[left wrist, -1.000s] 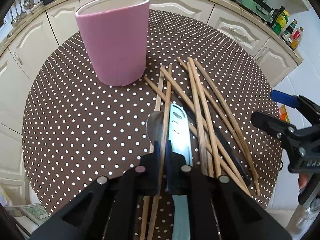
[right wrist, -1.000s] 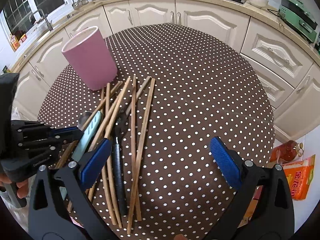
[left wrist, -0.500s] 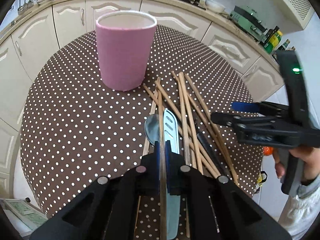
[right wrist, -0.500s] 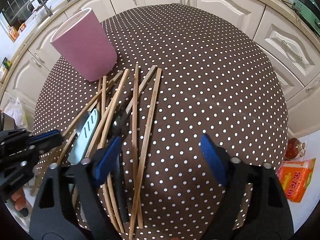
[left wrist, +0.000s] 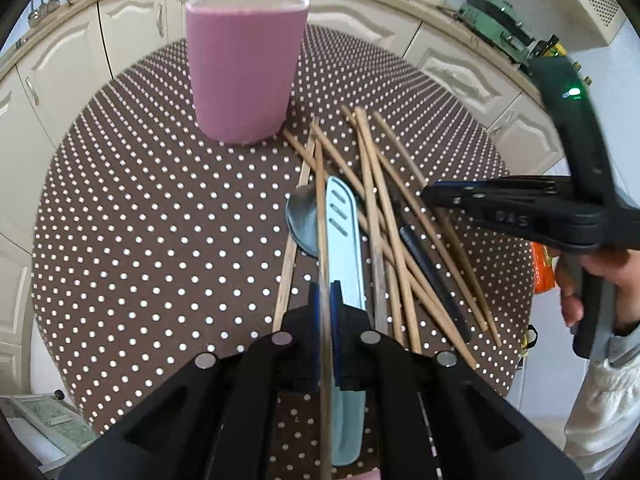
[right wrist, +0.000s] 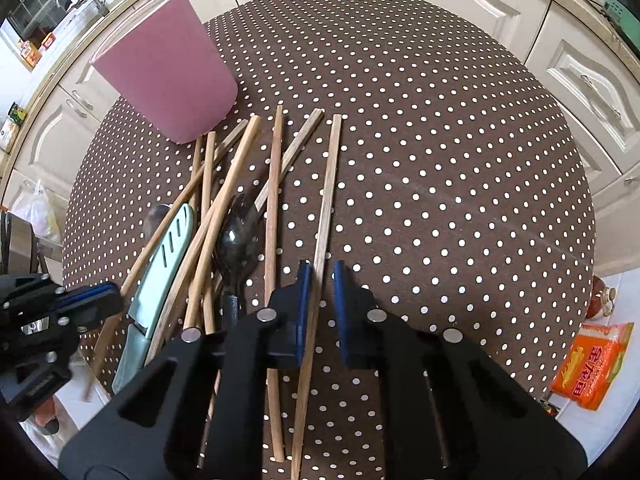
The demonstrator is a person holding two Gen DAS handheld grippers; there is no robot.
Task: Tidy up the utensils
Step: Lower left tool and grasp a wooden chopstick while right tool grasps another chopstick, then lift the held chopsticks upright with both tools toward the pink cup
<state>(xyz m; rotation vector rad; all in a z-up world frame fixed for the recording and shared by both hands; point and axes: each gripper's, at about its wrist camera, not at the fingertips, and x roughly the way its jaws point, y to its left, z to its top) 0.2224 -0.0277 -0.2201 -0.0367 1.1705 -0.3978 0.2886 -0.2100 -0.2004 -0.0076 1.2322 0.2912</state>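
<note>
On the brown dotted table [left wrist: 140, 220], far left: pink cup [left wrist: 244, 68], upright, mouth open. Just beside its base, toward the near right, a loose pile of chopsticks [right wrist: 216, 208], crossed and fanned, far ends pointing at the cup.

In the pile: knife in pale green sheath [left wrist: 344, 240], lengthwise, tip toward the cup. Touching its left edge, metal spoon [left wrist: 300, 224], bowl only partly showing. Further right, dark spork [right wrist: 236, 244] with black handle, under and between the sticks.

At the near edge, left gripper [left wrist: 325, 308]: pads pressed together on one gripped chopstick [left wrist: 320, 208]. Runs straight through the pads, crosses the spoon bowl and ends short of the cup.

On the right fringe of the pile, right gripper [right wrist: 320, 284], tilted steeply down, held in a hand [left wrist: 592, 276]. Has just been closing, now almost together, with the rightmost chopstick [right wrist: 330, 184] between the pads. Touches the left pad; shows a sliver of gap at the right pad, so not yet pinched. Lies flat on the cloth, a little apart from the neighbouring sticks.
</note>
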